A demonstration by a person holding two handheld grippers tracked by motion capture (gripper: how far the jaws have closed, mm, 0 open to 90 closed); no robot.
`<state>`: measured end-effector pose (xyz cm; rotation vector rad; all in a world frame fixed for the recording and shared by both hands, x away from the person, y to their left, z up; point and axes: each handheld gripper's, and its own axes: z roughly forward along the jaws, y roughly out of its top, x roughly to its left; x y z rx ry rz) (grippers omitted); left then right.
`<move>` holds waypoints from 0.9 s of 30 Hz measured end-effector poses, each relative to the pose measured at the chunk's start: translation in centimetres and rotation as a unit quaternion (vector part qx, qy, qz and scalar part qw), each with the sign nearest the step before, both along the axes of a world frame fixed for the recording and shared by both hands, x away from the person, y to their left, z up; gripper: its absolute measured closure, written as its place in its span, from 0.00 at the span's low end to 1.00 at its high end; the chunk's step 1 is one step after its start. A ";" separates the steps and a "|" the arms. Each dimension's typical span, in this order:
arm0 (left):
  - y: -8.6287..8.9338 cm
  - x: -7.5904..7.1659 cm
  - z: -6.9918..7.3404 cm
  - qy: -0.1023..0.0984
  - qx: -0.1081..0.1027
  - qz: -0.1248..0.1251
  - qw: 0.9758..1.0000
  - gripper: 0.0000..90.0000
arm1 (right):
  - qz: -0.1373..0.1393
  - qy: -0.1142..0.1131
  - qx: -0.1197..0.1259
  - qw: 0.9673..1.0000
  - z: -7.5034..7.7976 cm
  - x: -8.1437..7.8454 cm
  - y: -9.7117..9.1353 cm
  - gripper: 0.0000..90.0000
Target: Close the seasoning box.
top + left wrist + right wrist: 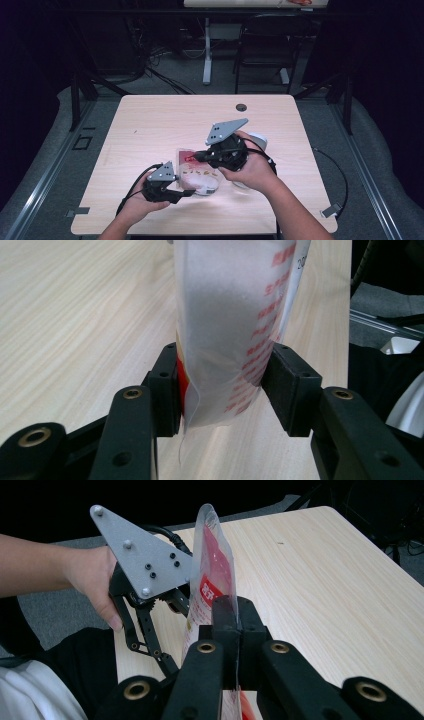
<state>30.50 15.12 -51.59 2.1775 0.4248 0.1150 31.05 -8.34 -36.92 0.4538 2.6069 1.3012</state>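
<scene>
Centre of the high view, just below the middle of the pale wooden table (150,120): a clear plastic pouch (199,175) with red print, held between both tools. Down at lower left, the left gripper (186,192), jaws half closed around the pouch's fat lower end; in the left gripper view the black pads (167,385) sitting against both flanks of the bag (230,330), film bulging between them, so gripping, though lightly by the look of it. Right of centre, the right gripper (192,157), jaws pinched fully shut on the flat top seam; in the right gripper view the thin edge (212,565) standing up straight out of the closed pads.

Film glossy, crinkled, translucent, frosted white where the contents press against it. Soft and limp, probably light; no stiffness beyond the welded seams. Likely slippery under smooth pads and prone to sagging or folding if held at one end alone. Contents possibly crushable, so a hard squeeze on the belly looks unwise. Best holds, by this judgement: the flat sealed top edge for a firm pinch, the bottom corner or seam for the second hand. Tearing risk if pulled apart unevenly.
</scene>
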 end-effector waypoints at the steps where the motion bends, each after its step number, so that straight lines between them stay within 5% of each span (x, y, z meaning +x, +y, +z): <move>1: 0.1 0.0 0.1 0.001 0.001 0.000 1.000 0.60 | -0.001 0.000 0.001 1.000 0.0 0.0 0.0 1.00; 13: 0.5 0.2 0.1 0.004 -0.006 0.012 1.000 0.64 | -0.013 0.005 0.009 1.000 -0.1 0.3 -0.2 1.00; 27: 0.7 0.2 0.4 -0.010 0.017 0.031 0.999 0.65 | -0.020 0.000 0.001 1.000 -0.3 0.3 0.0 0.98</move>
